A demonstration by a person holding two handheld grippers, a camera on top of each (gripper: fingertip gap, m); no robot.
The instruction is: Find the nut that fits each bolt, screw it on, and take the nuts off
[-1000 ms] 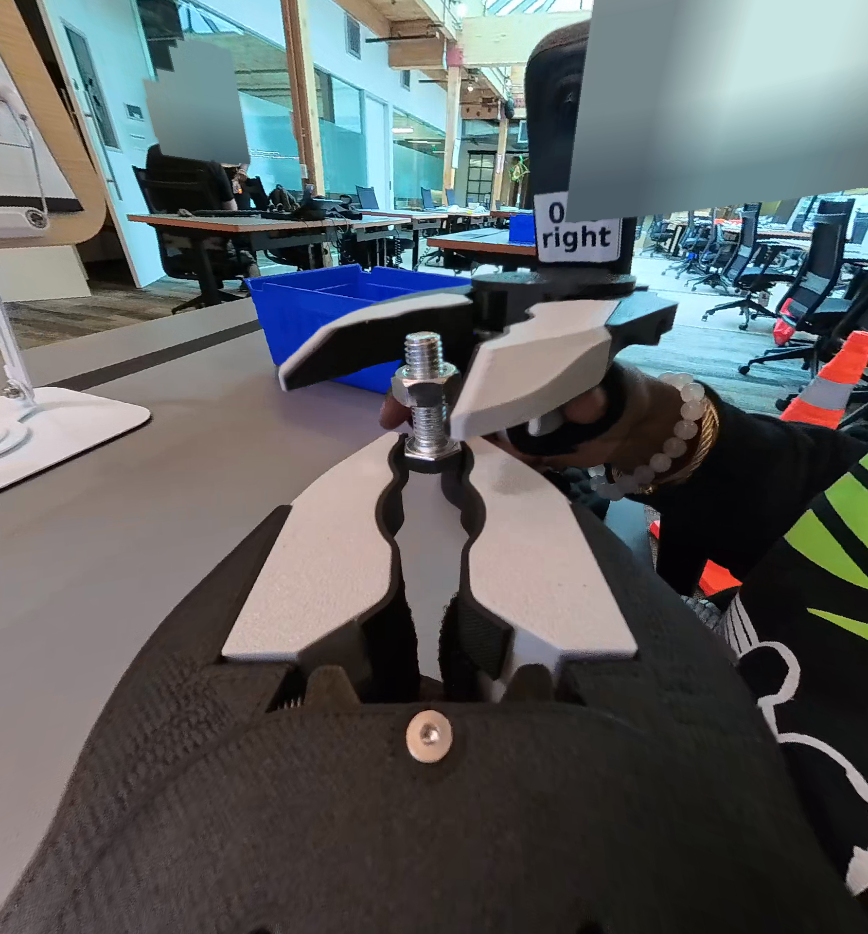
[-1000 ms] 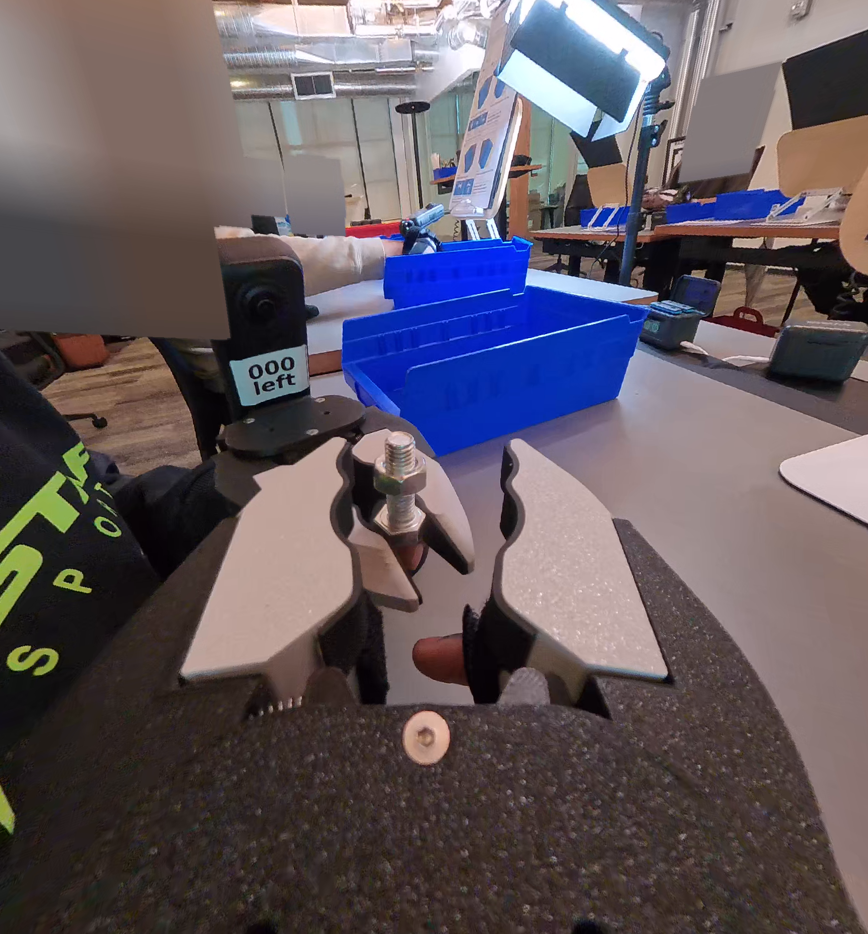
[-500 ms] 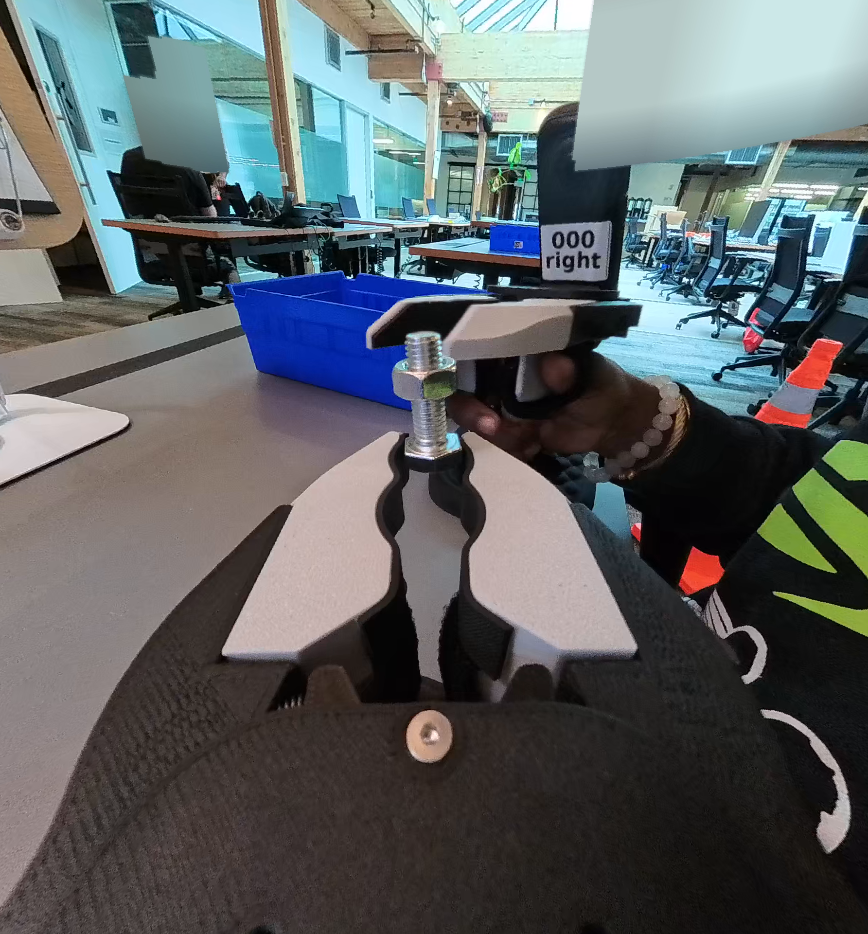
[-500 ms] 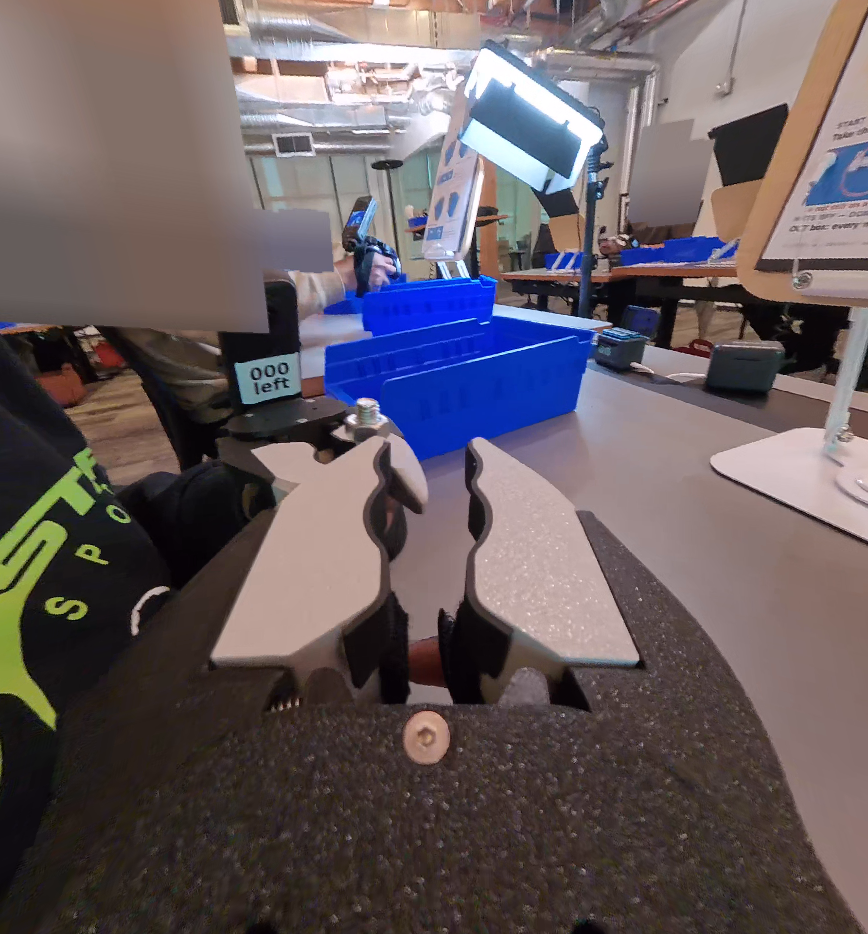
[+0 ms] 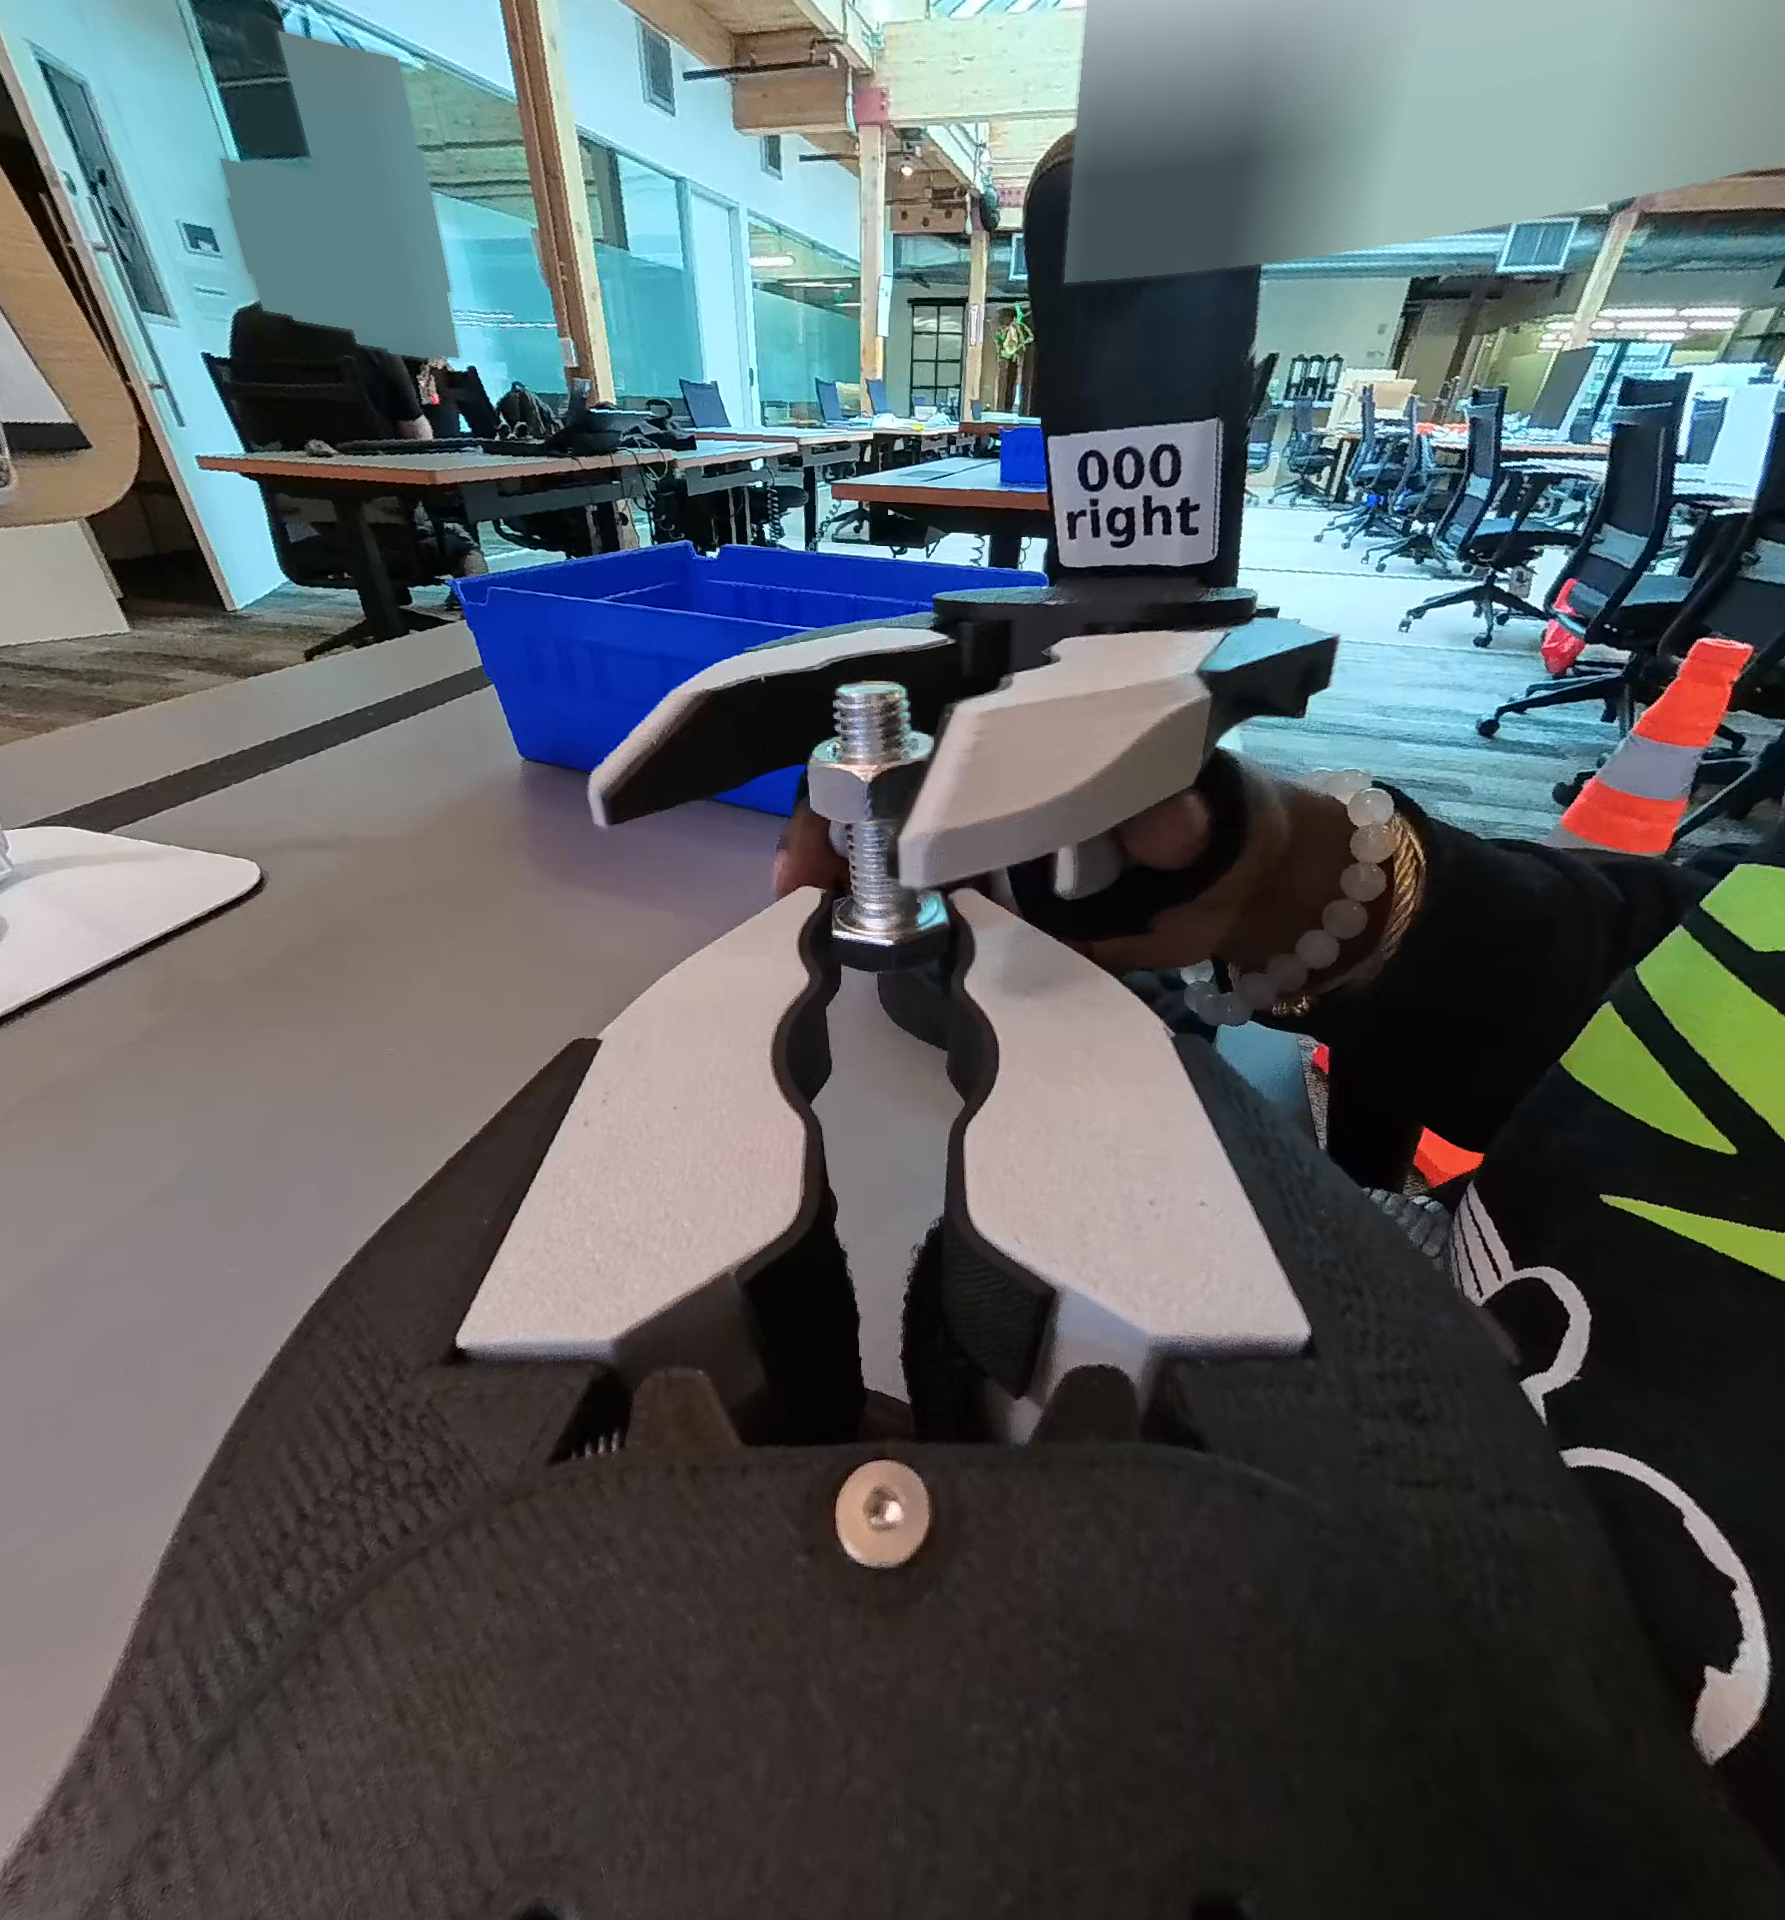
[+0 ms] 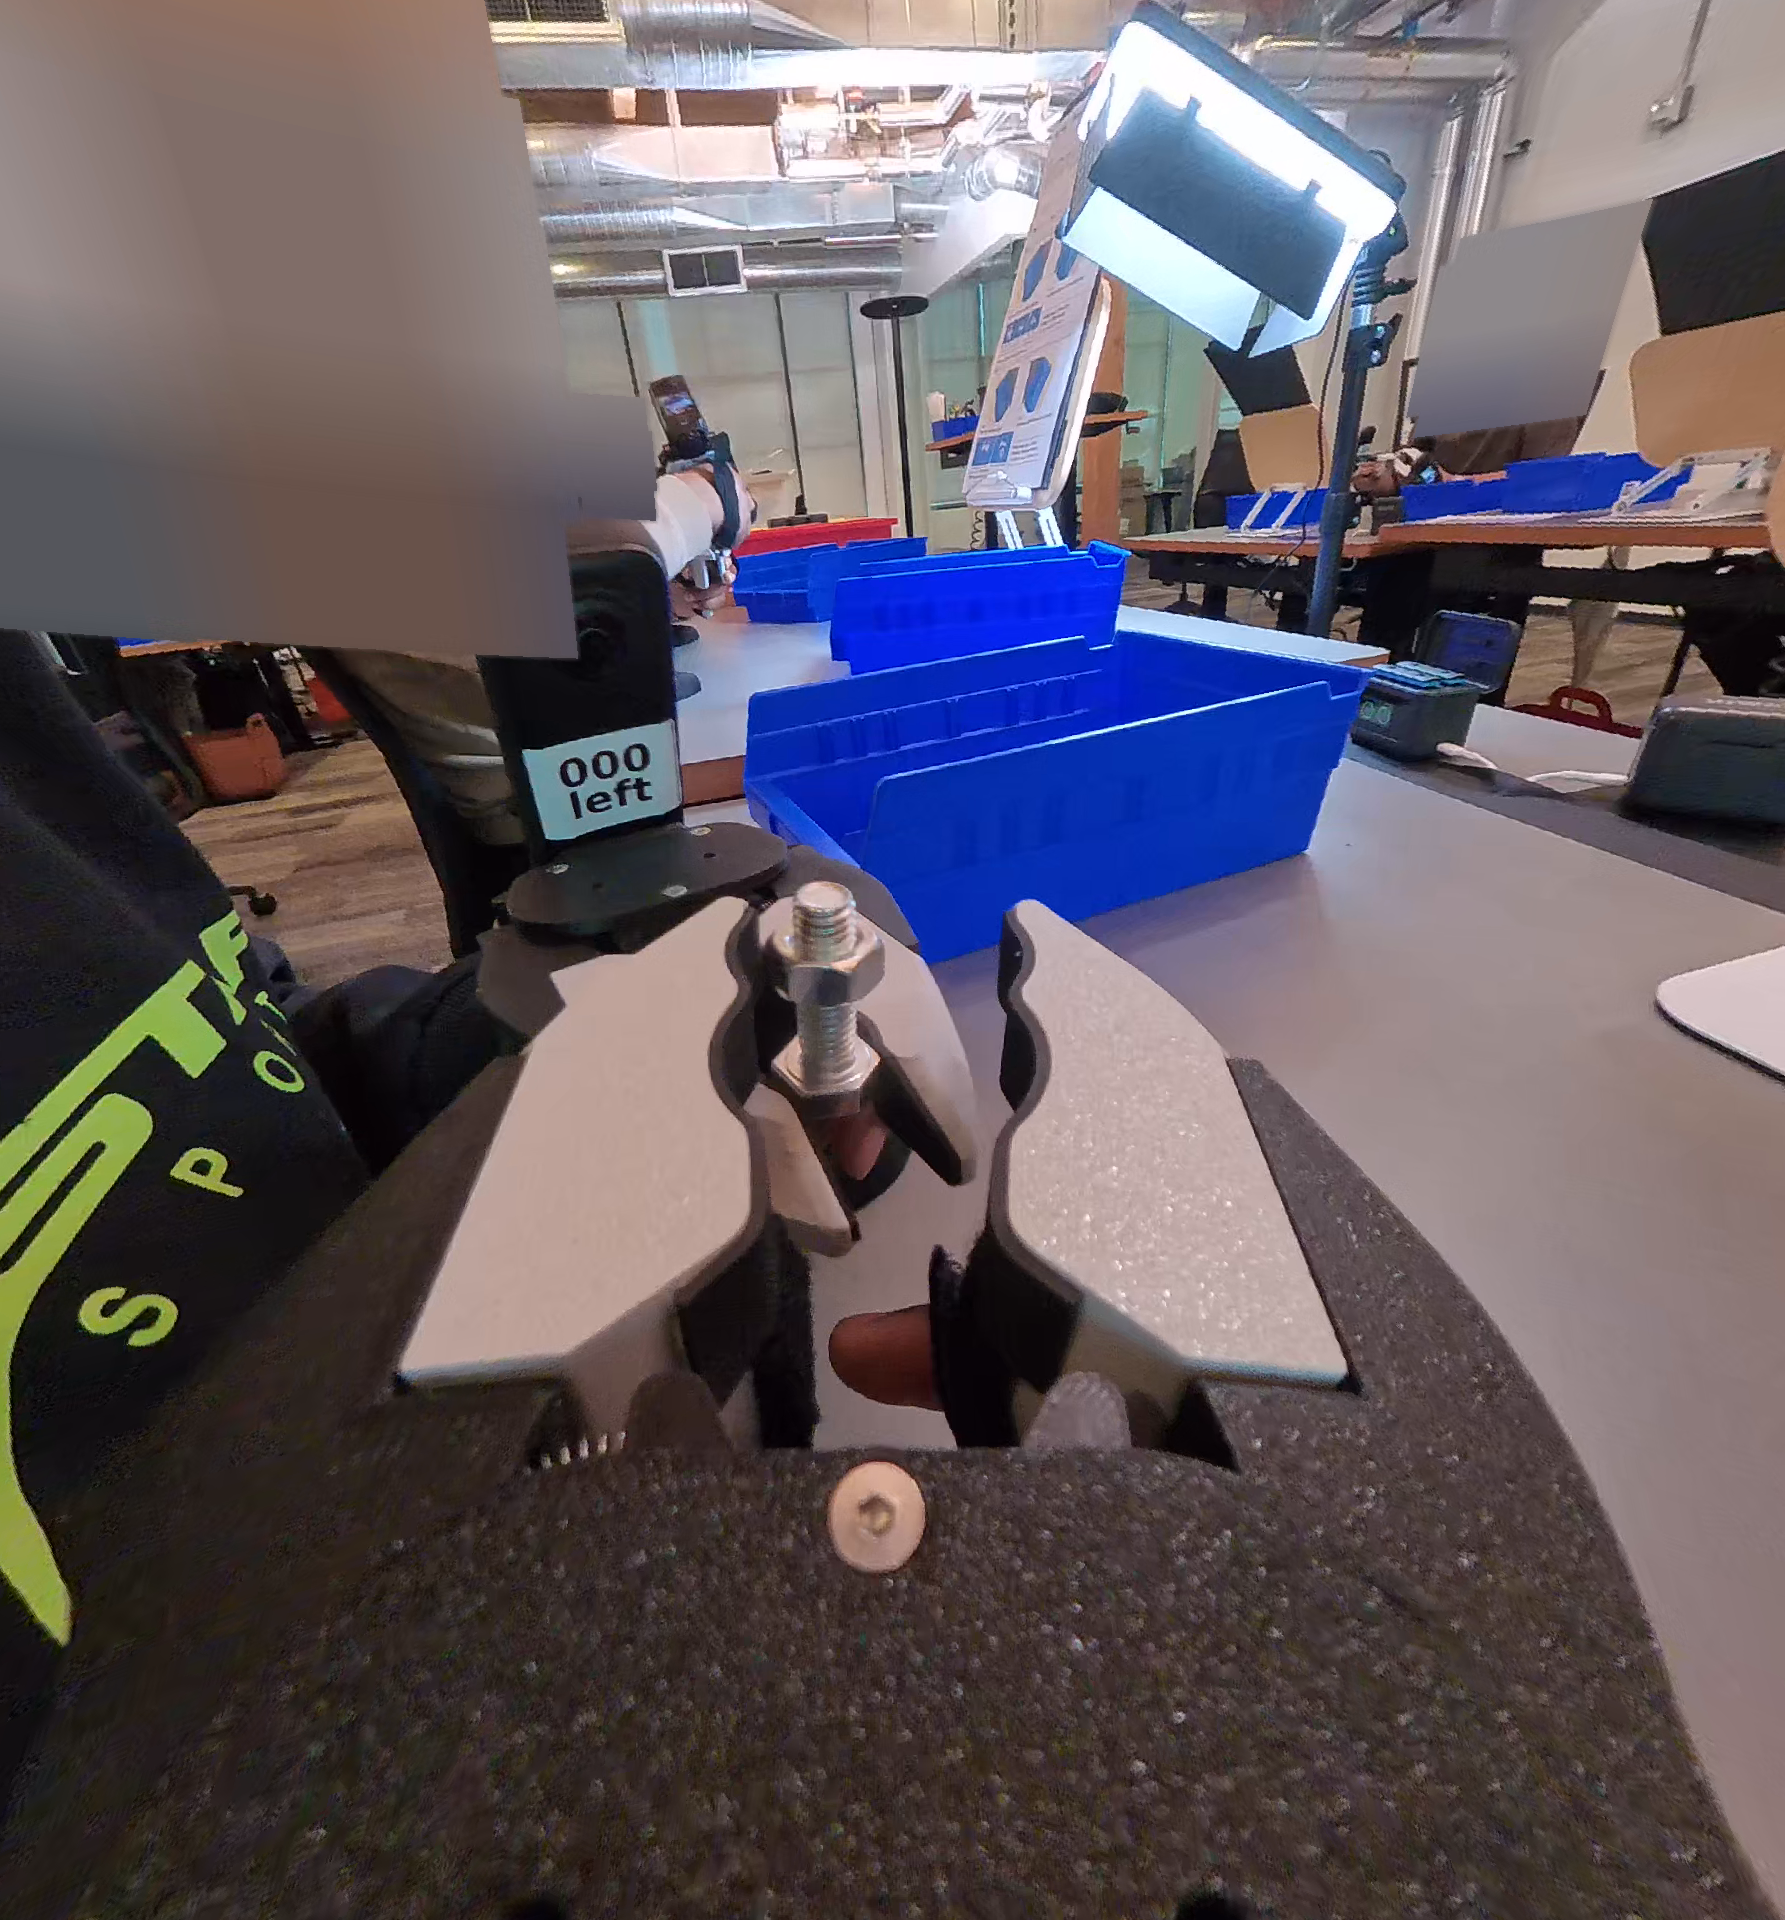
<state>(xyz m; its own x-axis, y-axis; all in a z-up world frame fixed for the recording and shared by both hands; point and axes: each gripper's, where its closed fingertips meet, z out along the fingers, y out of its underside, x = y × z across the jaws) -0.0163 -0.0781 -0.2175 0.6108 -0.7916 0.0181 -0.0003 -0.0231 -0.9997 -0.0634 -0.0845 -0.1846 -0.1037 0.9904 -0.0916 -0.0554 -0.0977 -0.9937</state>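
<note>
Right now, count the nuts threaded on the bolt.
1: a hex nut near the top of the bolt, between the open jaws of the right gripper. The lower hex, clamped in the left gripper, is the bolt's head.

The bolt (image 5: 872,821) and its nut (image 5: 850,784) were shiny silver. Both grippers had pale grey fingers (image 5: 680,1132) on black bodies. A bin (image 6: 1054,769) at centre frame was bright blue, the table (image 5: 244,1039) plain grey. At right, a cone (image 5: 1662,764) showed orange with a grey band, and a black sleeve (image 5: 1719,1091) bore lime-green stripes.

Both wrist views look closely forward along their fingers, facing each other, sharing the bolt (image 5: 875,821).
</note>
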